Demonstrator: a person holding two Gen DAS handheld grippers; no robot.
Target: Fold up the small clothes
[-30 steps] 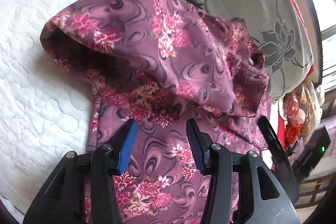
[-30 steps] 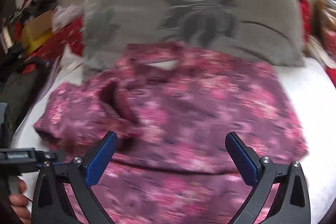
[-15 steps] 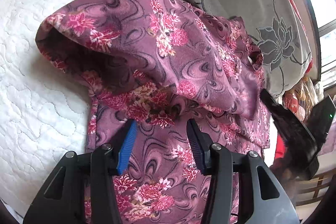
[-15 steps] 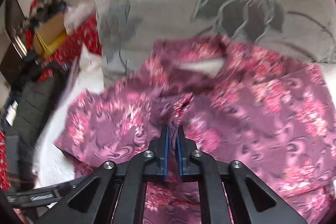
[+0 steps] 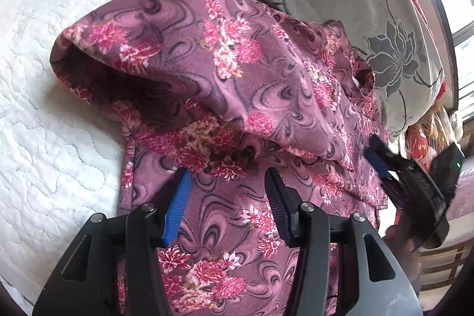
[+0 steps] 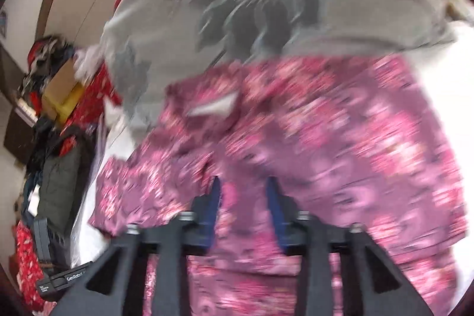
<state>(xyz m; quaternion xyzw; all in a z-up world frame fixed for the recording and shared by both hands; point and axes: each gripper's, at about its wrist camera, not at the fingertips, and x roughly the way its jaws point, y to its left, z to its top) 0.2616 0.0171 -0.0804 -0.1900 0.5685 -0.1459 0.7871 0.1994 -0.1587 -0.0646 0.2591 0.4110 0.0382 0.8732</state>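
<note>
White lettering reading "GenRobot" shows on the black device (image 6: 63,280) at the lower left of the right wrist view. A smaller label beside it is too tiny to read.

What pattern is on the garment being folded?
Purple garment with pink-red flowers and dark swirls; clearest in the left wrist view.

The right hand-held gripper (image 6: 242,197), clamped shut half a second ago, now stands parted over the floral shirt (image 6: 326,153), low centre of its blurred frame
</note>
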